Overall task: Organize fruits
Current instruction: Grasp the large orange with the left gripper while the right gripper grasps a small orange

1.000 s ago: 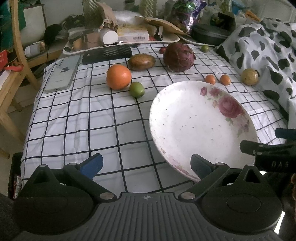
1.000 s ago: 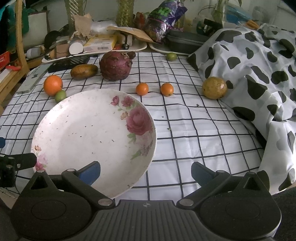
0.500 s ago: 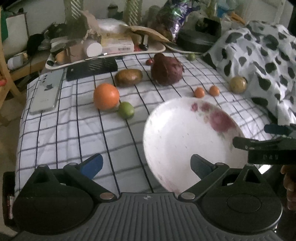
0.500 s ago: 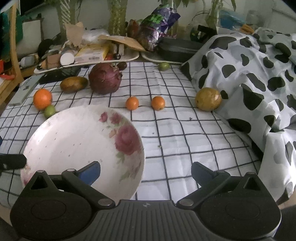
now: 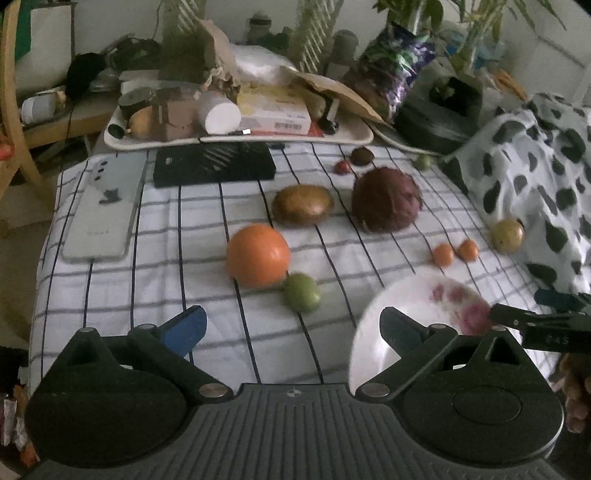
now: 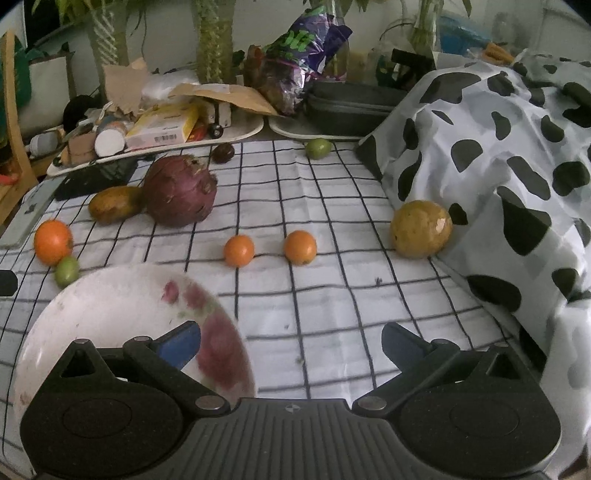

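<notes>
Wooden chair (image 5: 14, 110) — white wall (image 5: 110, 22) behind

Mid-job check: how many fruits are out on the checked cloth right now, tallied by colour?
Orange: 3 (large orange fruit, small orange fruits)
Green: 2 (green fruits)
Purple: 1 (big purple fruit)
Brown: 1 (brown oval fruit)
Yellow: 1 (yellow round fruit)
Dark: 1 (small dark fruit)
Red: 1 (small red fruit)
Total: 10

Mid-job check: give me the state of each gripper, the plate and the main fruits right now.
left gripper: open, holding nothing
right gripper: open, holding nothing
plate: no fruit on it
big orange: on cloth, beside green fruit
two small oranges: on cloth, apart
yellow fruit: against spotted blanket
</notes>
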{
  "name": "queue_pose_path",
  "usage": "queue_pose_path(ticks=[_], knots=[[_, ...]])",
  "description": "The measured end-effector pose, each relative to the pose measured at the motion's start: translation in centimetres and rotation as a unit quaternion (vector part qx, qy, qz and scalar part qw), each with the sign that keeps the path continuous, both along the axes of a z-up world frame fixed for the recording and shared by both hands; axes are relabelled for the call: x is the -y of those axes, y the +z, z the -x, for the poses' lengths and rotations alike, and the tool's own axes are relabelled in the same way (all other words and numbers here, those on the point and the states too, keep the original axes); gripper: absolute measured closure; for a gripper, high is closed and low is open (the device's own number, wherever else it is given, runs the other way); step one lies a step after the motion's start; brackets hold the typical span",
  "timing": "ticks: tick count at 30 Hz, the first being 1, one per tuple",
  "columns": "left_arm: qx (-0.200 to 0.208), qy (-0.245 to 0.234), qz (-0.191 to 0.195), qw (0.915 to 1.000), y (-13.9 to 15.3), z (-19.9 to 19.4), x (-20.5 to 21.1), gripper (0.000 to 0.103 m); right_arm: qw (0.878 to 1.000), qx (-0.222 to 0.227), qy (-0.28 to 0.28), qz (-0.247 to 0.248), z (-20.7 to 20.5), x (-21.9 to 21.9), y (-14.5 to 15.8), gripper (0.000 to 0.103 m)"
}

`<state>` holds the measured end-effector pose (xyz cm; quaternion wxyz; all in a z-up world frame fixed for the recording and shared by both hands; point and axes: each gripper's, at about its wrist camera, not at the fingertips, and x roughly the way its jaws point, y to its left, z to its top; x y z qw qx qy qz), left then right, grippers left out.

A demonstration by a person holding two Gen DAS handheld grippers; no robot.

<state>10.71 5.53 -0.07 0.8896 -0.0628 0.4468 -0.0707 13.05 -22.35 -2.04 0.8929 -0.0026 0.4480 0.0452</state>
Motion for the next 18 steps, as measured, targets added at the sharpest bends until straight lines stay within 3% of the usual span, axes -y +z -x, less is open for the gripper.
queue_pose_path(ticks=[3, 5, 11, 13, 18], knots=[[0.004, 0.005, 0.001, 1.0, -0.1, -1.4, -0.5, 0.003, 1.0, 0.002, 0.005, -0.012, -1.3, 0.5, 0.0, 0.0], [-0.001, 0.007, 0.005, 1.0, -0.3, -2.5, -0.9, 0.02, 1.0, 0.0, 0.01, -0.018, -2.1, 0.6, -0.1, 0.0], [-0.021, 0.007, 0.004, 0.9998, -1.4, -5.2, -1.5, 0.027, 0.999, -0.016, 0.016, -0.031, -4.5, 0.9, -0.5, 0.0], [-0.03, 0.004, 0.003, 0.9995, -1.8, -6.1, -1.5, 0.036, 0.999, -0.016, 0.02, -0.04, -5.0, 0.9, -0.6, 0.0], [-0.06, -0.005, -0.009, 0.9981, -3.1, -7.8, -1.5, 0.04, 0.999, -0.017, 0.034, -0.038, -6.1, 0.8, -0.9, 0.0]])
